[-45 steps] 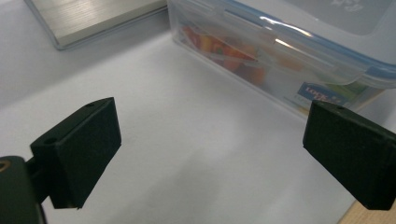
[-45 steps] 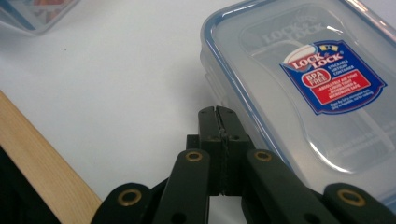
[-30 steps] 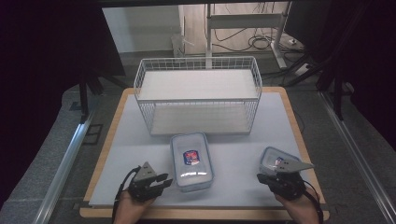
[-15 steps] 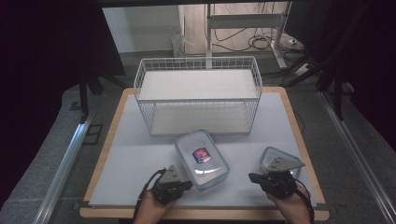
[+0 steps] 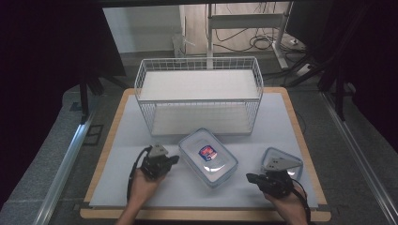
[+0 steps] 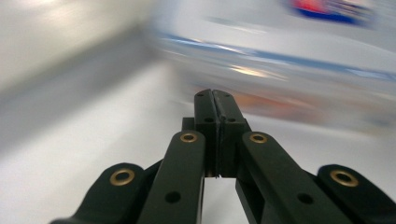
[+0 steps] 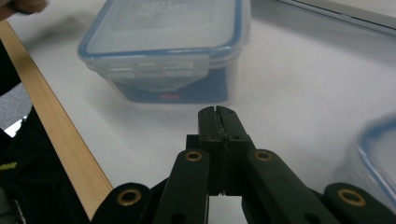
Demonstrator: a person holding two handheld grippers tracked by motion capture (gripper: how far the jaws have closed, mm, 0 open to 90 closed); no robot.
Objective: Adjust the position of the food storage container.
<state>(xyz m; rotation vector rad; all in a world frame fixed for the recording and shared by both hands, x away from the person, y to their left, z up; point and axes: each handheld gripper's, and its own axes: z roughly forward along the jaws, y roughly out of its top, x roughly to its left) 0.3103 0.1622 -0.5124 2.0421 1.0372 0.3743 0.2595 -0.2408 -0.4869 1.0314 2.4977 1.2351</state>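
A clear plastic box [image 5: 208, 157] with a blue-rimmed lid and a red label lies diagonally on the white mat in the high view. My left gripper [image 5: 174, 159] is shut, its tips right at the box's left side; whether they touch it I cannot tell. In the left gripper view the shut jaws [image 6: 215, 95] point at the blurred box [image 6: 280, 60]. My right gripper [image 5: 250, 177] is shut and empty, right of the box and apart from it. In the right gripper view its tips [image 7: 217, 112] face the box's short end [image 7: 168, 46].
A white wire basket [image 5: 197, 93] stands at the back of the mat. A second, smaller blue-rimmed container [image 5: 292, 159] lies by my right hand, also seen as a rim [image 7: 378, 154]. The wooden table edge [image 7: 60, 135] runs near the person's side.
The box has swung from lengthwise to diagonal and shifted a little right. My left gripper moved right, then away from the person along the box's side. The right gripper edged slightly left.
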